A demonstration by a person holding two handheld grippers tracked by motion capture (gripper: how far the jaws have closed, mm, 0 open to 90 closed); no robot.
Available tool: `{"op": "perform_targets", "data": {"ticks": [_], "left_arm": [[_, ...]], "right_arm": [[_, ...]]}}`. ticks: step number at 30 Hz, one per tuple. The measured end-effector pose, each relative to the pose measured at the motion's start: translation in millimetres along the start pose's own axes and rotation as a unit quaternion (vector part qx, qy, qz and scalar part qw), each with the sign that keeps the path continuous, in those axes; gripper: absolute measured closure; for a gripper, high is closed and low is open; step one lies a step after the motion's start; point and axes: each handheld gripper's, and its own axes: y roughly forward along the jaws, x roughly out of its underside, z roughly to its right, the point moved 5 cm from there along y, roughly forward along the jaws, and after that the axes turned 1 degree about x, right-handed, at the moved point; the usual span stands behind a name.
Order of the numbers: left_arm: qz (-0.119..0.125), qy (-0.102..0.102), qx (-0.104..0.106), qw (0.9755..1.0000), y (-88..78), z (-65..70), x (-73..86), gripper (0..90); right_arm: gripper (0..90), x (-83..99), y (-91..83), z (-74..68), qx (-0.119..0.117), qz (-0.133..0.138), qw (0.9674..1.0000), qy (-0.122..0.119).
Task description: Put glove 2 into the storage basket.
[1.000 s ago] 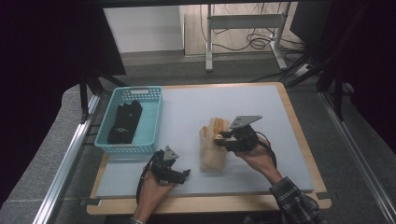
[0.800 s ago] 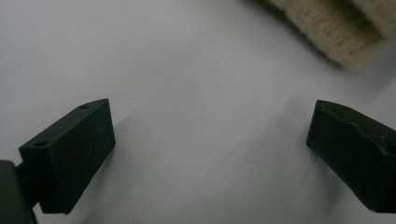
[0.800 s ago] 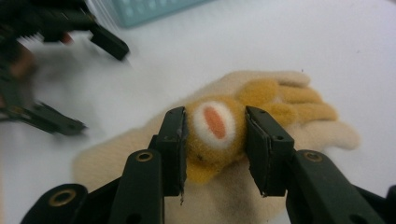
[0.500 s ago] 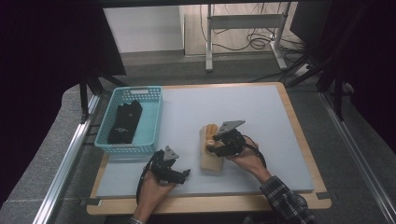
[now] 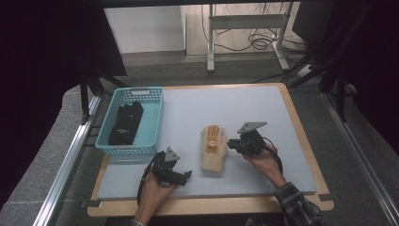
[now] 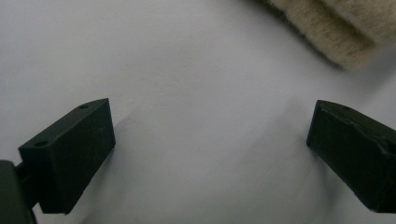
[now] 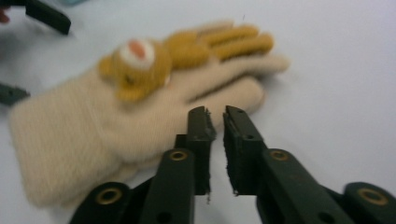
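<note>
Cream knitted glove (image 5: 214,151) with its mustard bear patch lies flat mid-mat, and my right gripper (image 5: 231,144) sits just beside its thumb edge, jaws just closing, nearly together, nothing pinched between them

Wooden-edged table (image 5: 294,117) topped with a pale grey-blue mat (image 5: 235,108). On the mat, at its left edge: a turquoise slotted basket (image 5: 153,127) holding dark folded cloth (image 5: 126,123). Near the middle, well apart from the basket: a cream knitted glove (image 5: 214,150) lying flat, with a tan bear motif (image 5: 212,139) on its back, fingers pointing toward the far edge
</note>
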Motion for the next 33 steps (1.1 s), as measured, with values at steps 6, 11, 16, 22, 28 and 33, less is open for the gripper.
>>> {"op": "perform_targets", "data": {"ticks": [6, 11, 16, 22, 28, 33], "left_arm": [[0.0, -0.001, -0.001, 1.0, -0.2, -0.1, 0.0, 1.5], [-0.002, -0.014, -0.006, 0.9999, -1.6, -1.6, 0.9, 1.6], [-0.004, -0.015, -0.006, 0.9999, -7.2, -5.4, 6.8, 2.5], [-0.002, -0.024, -0.013, 0.9996, -12.1, -12.6, 12.8, 1.2], [-0.004, -0.025, -0.015, 0.9996, -13.5, -14.6, 14.7, 0.8], [-0.005, -0.025, -0.015, 0.9995, -13.4, -14.4, 14.7, 1.0]], "right_arm": [[84.7, 19.7, 9.4, -7.9, -0.012, -0.024, 0.9996, 0.0], [84.5, 27.0, 15.5, -15.4, -0.022, -0.029, 0.9993, -0.006], [83.5, 25.8, 21.3, -25.2, -0.031, -0.028, 0.999, -0.014], [81.7, 19.1, 30.3, -36.9, -0.034, -0.026, 0.9988, -0.026], [80.3, 10.4, 42.0, -51.0, -0.04, -0.023, 0.9983, -0.035], [79.2, 2.6, 52.7, -59.8, -0.044, -0.018, 0.9982, -0.037]]}}
